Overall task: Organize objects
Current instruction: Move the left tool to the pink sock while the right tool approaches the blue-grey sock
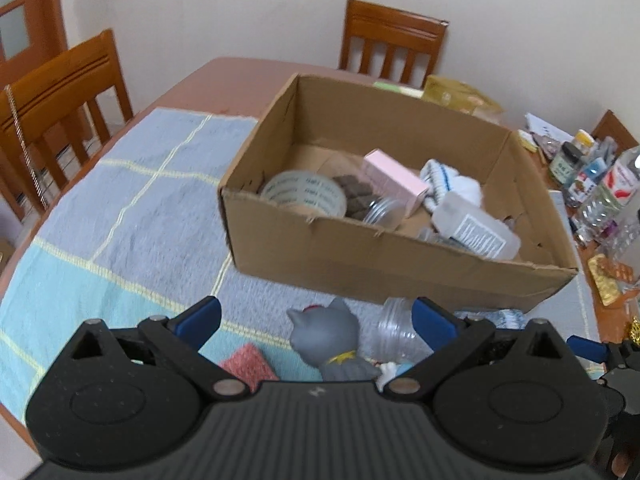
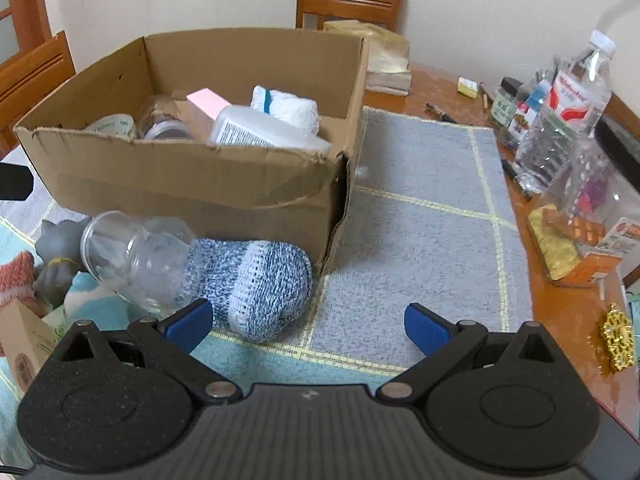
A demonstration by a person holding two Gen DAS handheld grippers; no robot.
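A cardboard box stands on the blue checked cloth. Inside lie a tape roll, a pink carton, a white bottle and a white rolled cloth. In front of the box lie a grey cat figure, a clear plastic jar and a blue-white knitted sock. My left gripper hangs open over the cat figure. My right gripper is open just before the sock, holding nothing.
Wooden chairs stand around the table. Water bottles, small jars and packets crowd the right edge. A red sponge and a small carton lie near the cat figure. A gold ornament sits far right.
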